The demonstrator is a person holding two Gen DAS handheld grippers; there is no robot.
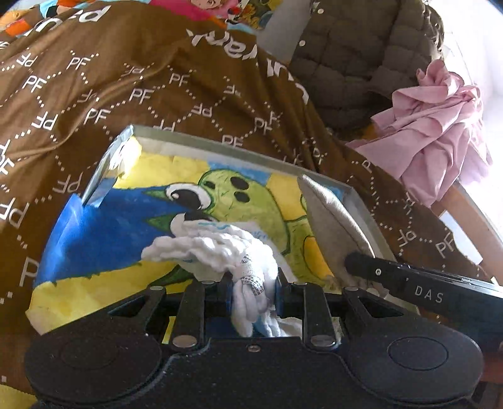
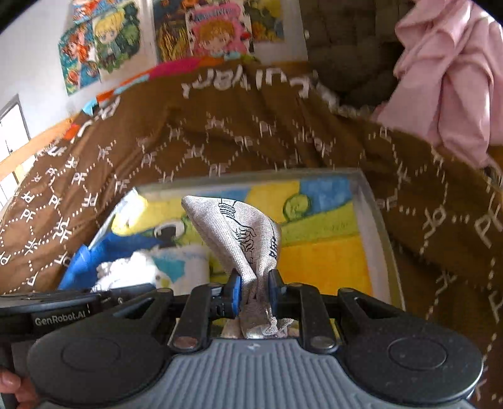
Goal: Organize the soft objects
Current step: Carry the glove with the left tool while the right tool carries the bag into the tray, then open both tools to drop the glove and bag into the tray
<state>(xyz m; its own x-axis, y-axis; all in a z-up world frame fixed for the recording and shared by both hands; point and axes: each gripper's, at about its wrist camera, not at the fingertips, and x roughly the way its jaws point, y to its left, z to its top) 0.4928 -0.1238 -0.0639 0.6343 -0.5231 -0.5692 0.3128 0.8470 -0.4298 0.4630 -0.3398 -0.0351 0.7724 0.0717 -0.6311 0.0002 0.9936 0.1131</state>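
Observation:
A shallow grey box (image 1: 239, 150) lies on the brown bedspread, lined with a yellow, blue and green cartoon towel (image 1: 251, 201). My left gripper (image 1: 253, 284) is shut on a white knitted cloth (image 1: 213, 248), held low over the box's near side. My right gripper (image 2: 254, 288) is shut on a grey printed cloth (image 2: 242, 226), which stands up in a peak above the towel (image 2: 327, 264). The same grey cloth (image 1: 333, 214) shows at the box's right side in the left wrist view. In the right wrist view the white cloth (image 2: 125, 267) and the box rim (image 2: 374, 201) appear.
A brown "PF" bedspread (image 1: 157, 78) covers the bed all around the box. A pink garment (image 1: 440, 126) and a dark puffer jacket (image 1: 361, 53) lie at the far right. Cartoon posters (image 2: 204, 28) hang on the wall behind. A hand (image 2: 12, 387) grips the left tool's handle.

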